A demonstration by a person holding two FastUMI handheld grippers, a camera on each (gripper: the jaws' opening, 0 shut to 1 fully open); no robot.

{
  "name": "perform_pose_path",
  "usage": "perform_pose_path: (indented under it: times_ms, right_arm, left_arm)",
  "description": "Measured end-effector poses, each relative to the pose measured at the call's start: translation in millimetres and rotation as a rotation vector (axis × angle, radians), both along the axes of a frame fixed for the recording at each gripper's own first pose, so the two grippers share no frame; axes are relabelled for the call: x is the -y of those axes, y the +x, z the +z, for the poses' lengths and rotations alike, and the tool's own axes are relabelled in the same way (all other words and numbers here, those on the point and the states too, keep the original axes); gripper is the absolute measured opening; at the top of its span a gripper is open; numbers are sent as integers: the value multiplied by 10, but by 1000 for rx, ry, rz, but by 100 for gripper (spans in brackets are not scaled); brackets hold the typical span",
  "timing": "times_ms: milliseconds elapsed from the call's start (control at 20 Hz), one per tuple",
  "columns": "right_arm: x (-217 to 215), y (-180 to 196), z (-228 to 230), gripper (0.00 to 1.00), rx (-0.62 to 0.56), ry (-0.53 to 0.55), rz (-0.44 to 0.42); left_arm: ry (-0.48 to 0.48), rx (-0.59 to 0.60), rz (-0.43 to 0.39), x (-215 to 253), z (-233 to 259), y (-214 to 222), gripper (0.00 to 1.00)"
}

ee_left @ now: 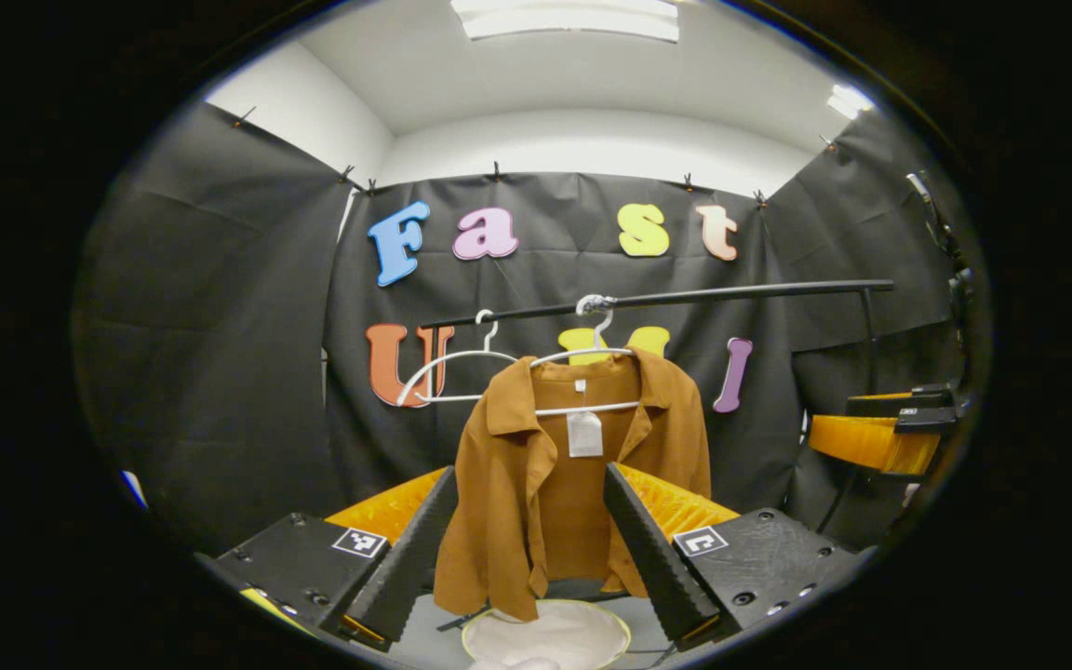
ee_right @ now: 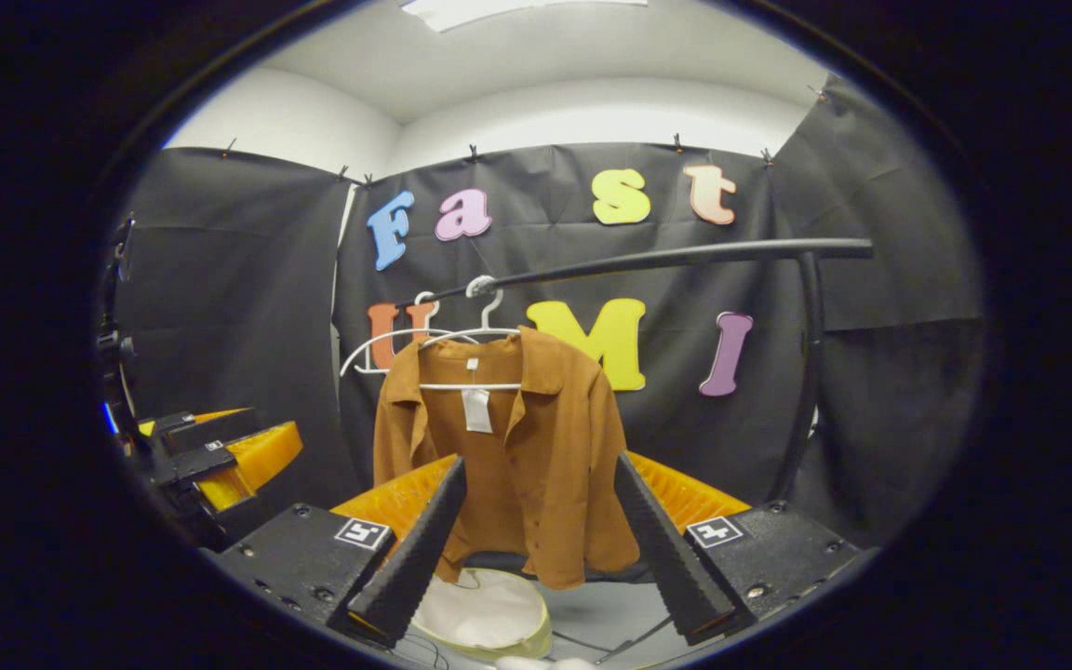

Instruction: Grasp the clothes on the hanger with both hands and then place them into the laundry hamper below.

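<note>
While the brown shirt (ee_left: 573, 475) hangs untouched on its hanger (ee_left: 592, 372) above the hamper (ee_left: 545, 637), both my claws, left (ee_left: 529, 549) and right (ee_right: 541, 549), stand wide apart short of it, so I judge the approach underway; each must next close on the cloth.

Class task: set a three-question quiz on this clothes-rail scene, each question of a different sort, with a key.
1. True or false: the brown shirt hangs on a white hanger on the black rail.
2. Multiple choice: the second white hanger on the rail is A) bare, B) holding trousers, C) lying in the hamper.
3. Fill in: the fingers of the left tool and the right tool stand ____, apart from the shirt.

Key: 1 true; 2 A; 3 open. The round hamper with its pale lining sits below the shirt.
</note>
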State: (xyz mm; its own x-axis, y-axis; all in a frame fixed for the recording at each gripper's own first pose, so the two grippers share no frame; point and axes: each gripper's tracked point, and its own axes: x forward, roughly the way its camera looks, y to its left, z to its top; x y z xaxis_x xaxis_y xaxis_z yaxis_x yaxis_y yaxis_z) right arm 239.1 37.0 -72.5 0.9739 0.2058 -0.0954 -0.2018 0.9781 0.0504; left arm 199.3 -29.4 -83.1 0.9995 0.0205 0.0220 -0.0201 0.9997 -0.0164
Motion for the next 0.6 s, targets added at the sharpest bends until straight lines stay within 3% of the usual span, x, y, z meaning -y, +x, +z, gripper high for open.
perform_pose_path:
  times_ms: [100,600]
  right_arm:
    - [-67,321,-110,100,-24,15,25]
    - [-521,1792,-368,99,-68,27,104]
  left_arm:
    - [-37,4,-20,66,-124,287,100]
    - [78,-52,42,-65,-769,1487,97]
